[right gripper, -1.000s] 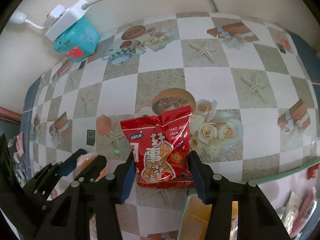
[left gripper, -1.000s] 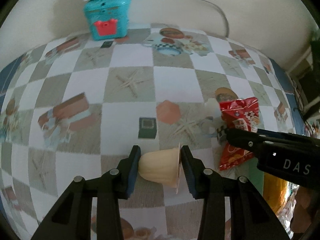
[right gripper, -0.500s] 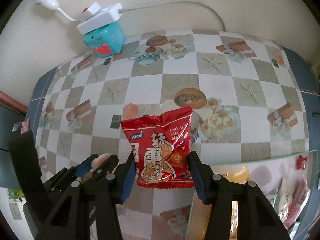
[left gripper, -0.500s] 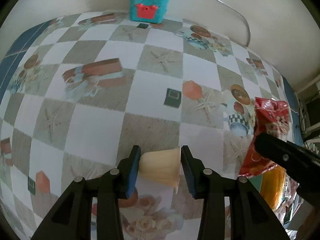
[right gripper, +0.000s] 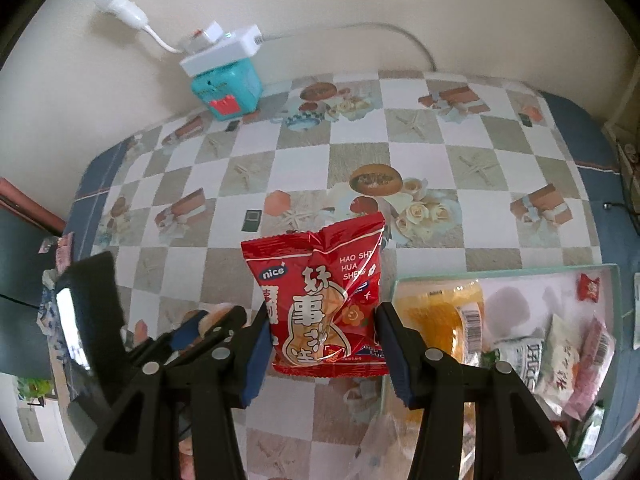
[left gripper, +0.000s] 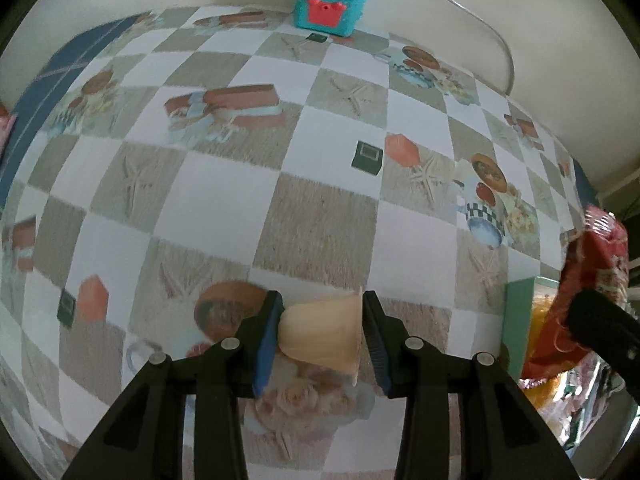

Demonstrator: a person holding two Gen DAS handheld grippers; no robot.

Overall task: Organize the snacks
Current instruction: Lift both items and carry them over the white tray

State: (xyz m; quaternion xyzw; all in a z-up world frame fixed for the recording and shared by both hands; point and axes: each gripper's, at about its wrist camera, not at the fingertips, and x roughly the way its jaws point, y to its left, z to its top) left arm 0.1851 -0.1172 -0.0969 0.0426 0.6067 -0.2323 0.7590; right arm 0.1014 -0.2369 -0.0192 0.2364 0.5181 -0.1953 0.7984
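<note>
Gripping cream cup [left gripper: 320,334] sideways between left gripper [left gripper: 322,340] pads, above checked tablecloth [left gripper: 224,184]. Clamping red snack bag [right gripper: 320,300] upright in right gripper [right gripper: 324,346], pads pressing on both bag edges, bag hanging over near table edge, just left of green-rimmed tray [right gripper: 500,272]. Lying in tray: orange pack [right gripper: 438,320], more wrapped snacks [right gripper: 560,348]. Sitting at far edge by wall: teal box [right gripper: 228,94], white power strip [right gripper: 222,50] resting on top.
</note>
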